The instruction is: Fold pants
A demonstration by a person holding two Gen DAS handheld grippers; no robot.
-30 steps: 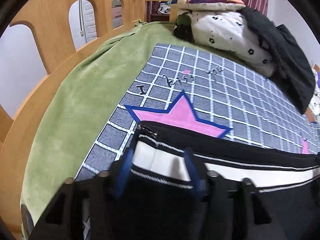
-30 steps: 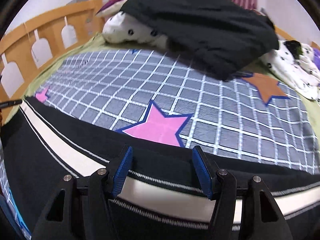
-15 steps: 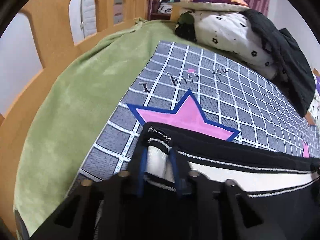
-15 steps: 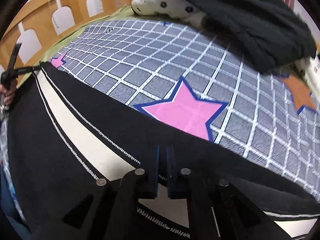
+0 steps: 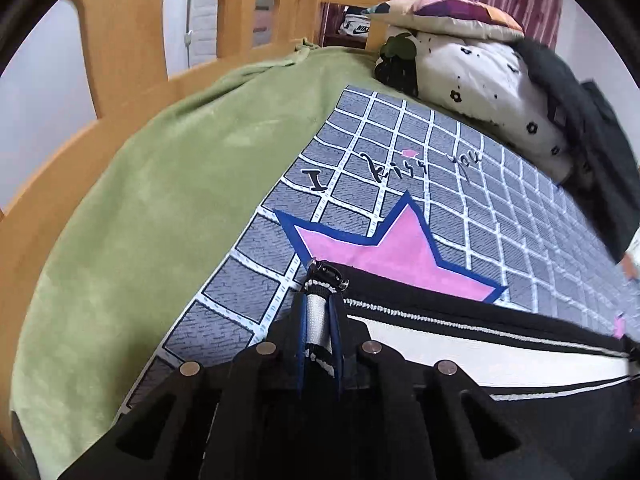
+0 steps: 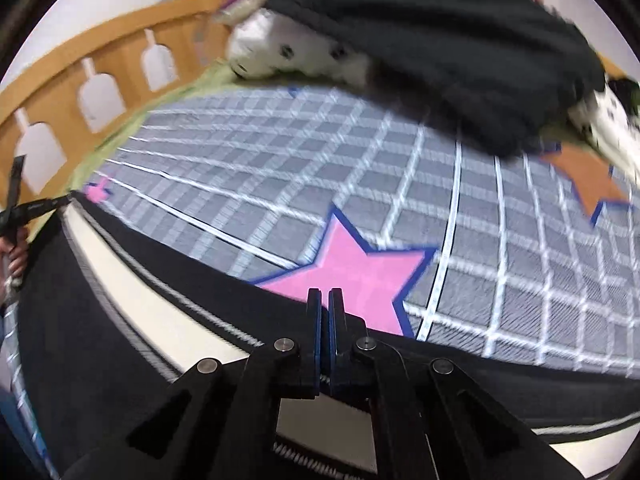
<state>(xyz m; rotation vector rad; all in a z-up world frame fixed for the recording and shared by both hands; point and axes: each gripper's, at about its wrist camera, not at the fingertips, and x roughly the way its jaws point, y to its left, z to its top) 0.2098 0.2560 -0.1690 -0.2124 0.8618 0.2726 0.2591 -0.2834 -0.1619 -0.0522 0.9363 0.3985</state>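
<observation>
Black pants (image 5: 460,308) with a white side stripe lie stretched across a grey checked bed cover. My left gripper (image 5: 319,316) is shut on the pants' end, at the stripe beside a metal zipper pull (image 5: 326,271). My right gripper (image 6: 325,304) is shut on the pants (image 6: 132,280) further along, at the black edge beside a pink star (image 6: 352,276). In the right wrist view the left gripper (image 6: 24,210) shows at the far left, holding the pants' other end.
The checked cover (image 5: 460,184) lies on a green blanket (image 5: 132,208). A wooden bed rail (image 5: 132,40) runs along the left. Spotted white bedding (image 5: 480,80) and a dark garment (image 6: 440,32) are piled at the back. An orange star (image 6: 592,184) marks the cover's right.
Both grippers were open around the pants' striped edge a second ago and have shut on it. Both views have shifted and the fabric edge looks pulled taut and slightly raised.
</observation>
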